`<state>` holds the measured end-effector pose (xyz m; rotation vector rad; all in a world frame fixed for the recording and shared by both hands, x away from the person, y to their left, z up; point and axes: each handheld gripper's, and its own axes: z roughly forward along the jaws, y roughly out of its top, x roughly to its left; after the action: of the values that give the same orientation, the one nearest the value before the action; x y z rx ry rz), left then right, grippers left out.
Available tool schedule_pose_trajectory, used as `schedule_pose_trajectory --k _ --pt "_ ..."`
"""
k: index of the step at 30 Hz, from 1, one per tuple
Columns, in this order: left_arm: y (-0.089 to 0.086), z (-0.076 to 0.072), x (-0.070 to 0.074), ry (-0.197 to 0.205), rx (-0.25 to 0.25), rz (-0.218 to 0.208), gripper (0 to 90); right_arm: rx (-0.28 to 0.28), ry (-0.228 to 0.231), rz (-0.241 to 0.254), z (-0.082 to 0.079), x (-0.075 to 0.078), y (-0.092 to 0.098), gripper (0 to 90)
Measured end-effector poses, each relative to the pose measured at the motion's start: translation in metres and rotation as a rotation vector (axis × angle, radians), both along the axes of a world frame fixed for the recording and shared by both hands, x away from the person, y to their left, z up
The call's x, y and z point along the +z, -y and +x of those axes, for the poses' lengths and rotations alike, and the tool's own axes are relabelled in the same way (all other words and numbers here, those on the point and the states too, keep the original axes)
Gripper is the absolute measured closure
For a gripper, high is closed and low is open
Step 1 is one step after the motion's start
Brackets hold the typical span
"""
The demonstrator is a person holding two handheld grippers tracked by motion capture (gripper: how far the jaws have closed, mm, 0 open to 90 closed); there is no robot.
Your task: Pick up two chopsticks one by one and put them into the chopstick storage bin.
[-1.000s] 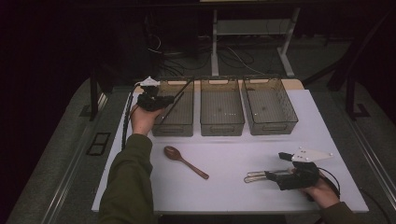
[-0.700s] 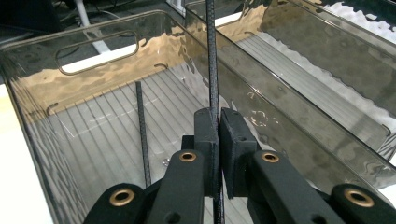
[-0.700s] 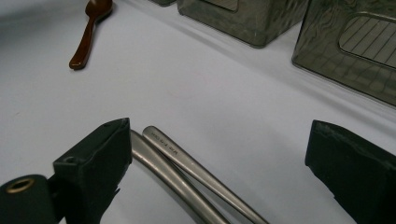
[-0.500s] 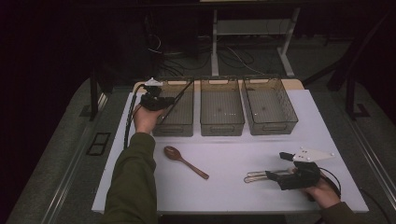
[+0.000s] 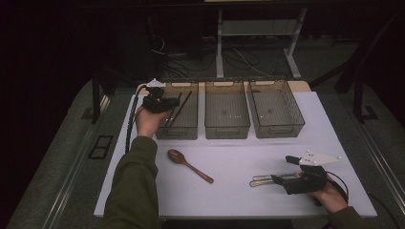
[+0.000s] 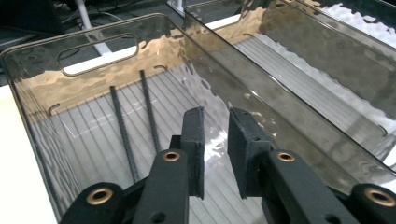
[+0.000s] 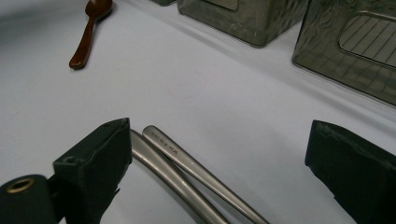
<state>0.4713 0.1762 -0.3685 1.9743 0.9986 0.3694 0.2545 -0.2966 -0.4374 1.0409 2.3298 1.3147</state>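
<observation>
Left gripper: hovers over the near-left part of the left bin; jaws have just been opening, a narrow gap between the pads, nothing between them.
Chopsticks: two thin black ribbed sticks, lying side by side in the left bin, one end up against its far wall, apart from the pads.
Right gripper: low on the white board, jaws spread wide on either side of the metal handles, not pressing on them.
Metal handles: two smooth brushed-steel shafts, rounded at the ends, touching each other, flat on the board; the left pad just beside one.
Wooden spoon: dark brown, oval bowl, alone on the board's middle-left, well apart from both grippers.
Bins: three smoky translucent plastic tubs with ridged floors and slot handles, in a row along the far edge; middle bin and right bin stand close together.
Open room: bare board between spoon and handles, and along the near edge.
</observation>
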Motion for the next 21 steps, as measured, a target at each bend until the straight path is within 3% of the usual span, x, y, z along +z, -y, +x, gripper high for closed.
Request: schedule_pose_trajectory --k 3,13,21 --pt "0.003 -0.008 0.005 0.007 -0.025 0.001 68.7 0.001 0.000 -0.001 0.000 0.000 0.000 6.7" --pt "0.007 -0.042 0.009 0.013 -0.078 -0.061 50.1 0.001 0.000 -0.003 0.000 0.000 -0.001 6.6" --pt "0.009 -0.072 0.010 0.038 -0.118 -0.064 45.1 0.003 -0.001 -0.006 0.000 0.000 -0.001 6.6"
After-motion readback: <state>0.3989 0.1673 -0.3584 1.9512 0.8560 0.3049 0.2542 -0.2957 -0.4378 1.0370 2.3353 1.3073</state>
